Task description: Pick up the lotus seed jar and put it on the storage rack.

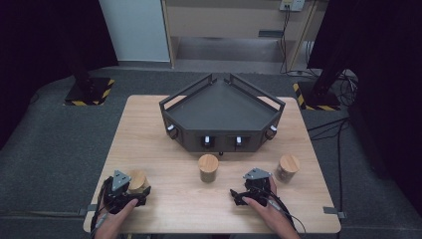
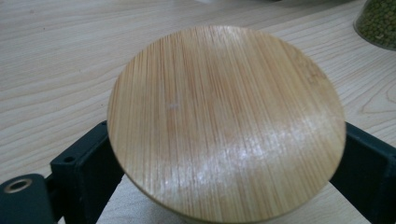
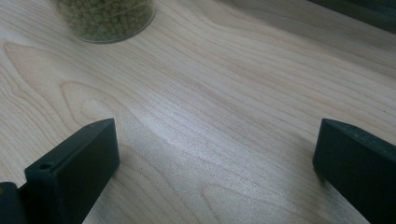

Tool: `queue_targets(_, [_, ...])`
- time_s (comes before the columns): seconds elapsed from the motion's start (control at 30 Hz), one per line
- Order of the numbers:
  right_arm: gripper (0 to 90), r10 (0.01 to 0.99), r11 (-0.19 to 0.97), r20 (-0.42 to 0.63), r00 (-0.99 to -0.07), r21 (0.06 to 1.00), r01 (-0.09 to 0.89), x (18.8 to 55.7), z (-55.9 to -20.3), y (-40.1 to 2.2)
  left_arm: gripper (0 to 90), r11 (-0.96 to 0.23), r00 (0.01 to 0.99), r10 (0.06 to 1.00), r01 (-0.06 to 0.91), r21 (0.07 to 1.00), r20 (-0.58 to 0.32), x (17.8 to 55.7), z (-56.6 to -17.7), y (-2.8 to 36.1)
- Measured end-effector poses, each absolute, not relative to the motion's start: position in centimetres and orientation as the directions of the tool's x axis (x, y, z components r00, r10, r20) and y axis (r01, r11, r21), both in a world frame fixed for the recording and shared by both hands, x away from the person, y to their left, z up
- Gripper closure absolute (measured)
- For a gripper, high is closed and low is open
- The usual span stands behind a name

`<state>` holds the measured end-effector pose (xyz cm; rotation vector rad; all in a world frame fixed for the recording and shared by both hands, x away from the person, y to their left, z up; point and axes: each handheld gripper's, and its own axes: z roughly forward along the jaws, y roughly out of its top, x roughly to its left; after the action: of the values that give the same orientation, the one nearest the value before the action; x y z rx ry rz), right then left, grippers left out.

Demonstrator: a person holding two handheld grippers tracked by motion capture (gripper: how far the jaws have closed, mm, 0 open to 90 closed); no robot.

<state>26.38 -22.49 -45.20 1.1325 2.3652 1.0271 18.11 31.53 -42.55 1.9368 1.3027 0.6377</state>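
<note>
- The jar with the bamboo lid (image 2: 226, 126) sits right between the jaws of the left tool (image 1: 130, 191); in the left gripper view its round lid spans the whole gap, one black jaw at each edge.
- Those jaws stand against the jar's sides beneath the lid's overhang, but I cannot tell whether they are actually pressing on it or just bracketing it; the lid hides the contact.
- The jar stands upright on the worktop (image 1: 164, 149), its long axis vertical, so the left tool meets it side-on, at the near left corner of the worktop.
- The right tool (image 1: 238, 196) is wide open and holds nothing; in the right gripper view only bare wood lies between its jaws.
- Ahead of the right tool and off to one side stands a second jar (image 3: 106, 16), clear-walled and filled with green beans, well apart from the jaws. From above it looks to be the middle jar on the worktop.
- A third jar (image 1: 288, 168) stands just beyond the right hand (image 1: 263, 209), on its outer side.
- Farther out, past all three jars, a dark angular tray (image 1: 221, 117) with raised rails takes up the far middle of the worktop.
- My judgement: the left hand (image 1: 117, 216) is the one committed. Any lift turns on that jar staying centred between its jaws, and a lift straight up would suit its upright axis.
</note>
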Motion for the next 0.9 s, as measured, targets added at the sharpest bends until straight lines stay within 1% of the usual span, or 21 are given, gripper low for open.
queue_targets(0.23, [0.5,0.774,0.426,0.017,-0.633,0.725,0.541,26.4,-45.2,-22.5,9.1,-0.233,0.358,0.934,0.585,0.777,0.010,18.1,-43.3,31.6])
queue_targets(0.33, [0.5,0.774,0.426,0.018,-0.632,0.725,0.541,26.4,-45.2,-22.5,12.4,-0.230,0.358,0.934,0.584,0.778,0.007,18.1,-43.6,31.6])
queue_targets(0.53, [0.5,0.774,0.426,0.017,-0.633,0.725,0.541,26.4,-45.2,-22.5,16.0,-0.213,0.347,0.938,0.575,0.790,0.001,18.0,-44.1,31.6])
queue_targets(0.67, [0.5,0.774,0.426,0.017,-0.633,0.725,0.541,26.4,-45.2,-22.5,23.5,-0.210,0.346,0.938,0.569,0.795,0.000,17.9,-44.2,31.5])
queue_targets(0.9, [0.6,0.775,0.425,0.018,-0.632,0.725,0.542,26.4,-45.2,-22.5,24.1,-0.211,0.337,0.941,0.564,0.798,0.011,17.6,-43.9,31.2])
